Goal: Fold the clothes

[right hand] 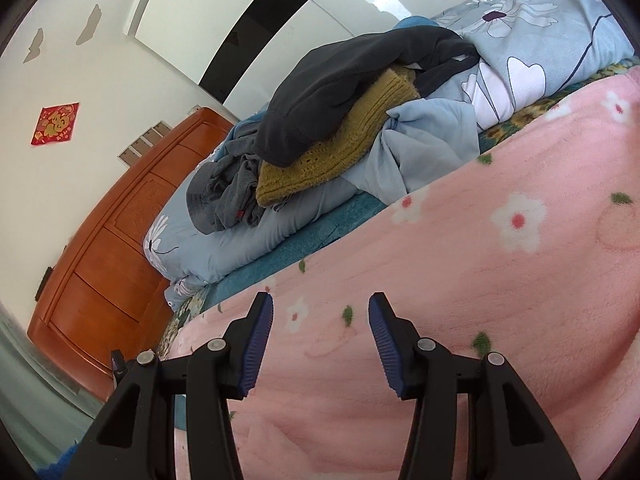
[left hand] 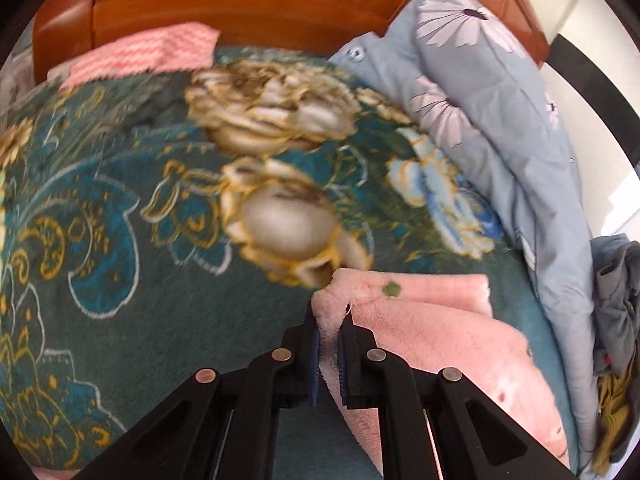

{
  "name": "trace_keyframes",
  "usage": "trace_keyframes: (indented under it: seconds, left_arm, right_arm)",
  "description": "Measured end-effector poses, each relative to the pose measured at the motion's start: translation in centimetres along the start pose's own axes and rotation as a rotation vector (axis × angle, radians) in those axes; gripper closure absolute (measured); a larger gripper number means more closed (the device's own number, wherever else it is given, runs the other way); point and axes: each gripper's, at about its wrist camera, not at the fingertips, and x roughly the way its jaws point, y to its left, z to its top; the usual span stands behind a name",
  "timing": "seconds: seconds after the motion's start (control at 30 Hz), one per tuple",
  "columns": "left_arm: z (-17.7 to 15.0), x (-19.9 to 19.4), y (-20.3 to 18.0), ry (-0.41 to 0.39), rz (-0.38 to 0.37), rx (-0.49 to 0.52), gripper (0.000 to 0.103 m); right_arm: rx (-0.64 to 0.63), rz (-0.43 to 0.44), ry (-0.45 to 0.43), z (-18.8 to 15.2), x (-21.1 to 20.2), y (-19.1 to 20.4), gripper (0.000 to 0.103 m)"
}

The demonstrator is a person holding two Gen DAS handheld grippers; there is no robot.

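A pink fleece garment is being gripped at its folded corner by the left tool, whose blue pads are being pressed against a thin pinch of the fabric. The garment is being spread over a dark teal flowered blanket on the bed, with a second layer of it being seen folded underneath toward the right. In the right wrist view the same pink garment, patterned with white flowers and green leaves, is being shown filling the lower right, and the right tool is being held just above it with its jaws spread wide and nothing between them.

No containers are being shown. A pale blue flowered quilt is being bunched along the far side of the bed, and a pile is being carried on it: a dark grey fleece top over a mustard knitted piece, with a crumpled grey garment beside them.

The left view is being blurred by motion, so the blanket pattern is being made hard to read. A pink zigzag cloth is being cut off near the orange wooden headboard. The near edge of the pink garment is being hidden behind both tools
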Motion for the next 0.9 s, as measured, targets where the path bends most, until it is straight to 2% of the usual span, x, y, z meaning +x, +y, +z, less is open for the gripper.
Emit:
trace_keyframes:
  seconds: [0.1, 0.17, 0.27, 0.37, 0.47, 0.63, 0.77, 0.83, 0.9]
  left_arm:
    - [0.0, -0.4, 0.4, 0.047, -0.067, -0.035, 0.089]
    - [0.0, -2.0, 0.2, 0.057, -0.093, -0.022, 0.077]
    - [-0.1, -5.4, 0.1, 0.044, -0.131, -0.005, 0.066]
    - [-1.4, -9.8, 2.0, 0.032, -0.219, -0.036, 0.053]
    - [-3.9, -14.1, 5.6, 0.035, -0.285, -0.060, 0.047]
    - [-9.5, -20.1, 13.0, 0.001, -0.279, -0.083, 0.042]
    - [-12.2, -21.1, 17.7, 0.004, -0.215, -0.109, 0.041]
    - [-13.0, -20.8, 18.8, 0.023, -0.229, -0.127, 0.041]
    - [-13.7, -20.3, 19.5, 0.040, -0.256, -0.141, 0.041]
  right_arm:
    - [0.006, -0.003, 0.014, -0.1, 0.3, -0.2, 0.052]
    - [0.008, 0.002, 0.021, 0.0, 0.4, -0.3, 0.052]
    - [0.014, 0.008, 0.029, 0.0, 0.7, -0.4, 0.052]
    - [0.022, 0.004, 0.035, 0.1, 0.9, -0.5, 0.052]
    - [0.025, -0.007, 0.025, 0.2, 0.7, -0.4, 0.052]
    - [0.031, -0.010, -0.030, 0.3, -2.3, 1.7, 0.052]
    - [-0.019, 0.007, -0.046, -0.8, -7.1, 4.7, 0.052]
    - [-0.086, -0.029, -0.027, -1.9, -10.0, 5.4, 0.052]
    - [-0.141, -0.127, -0.025, -2.8, -13.5, 5.1, 0.052]
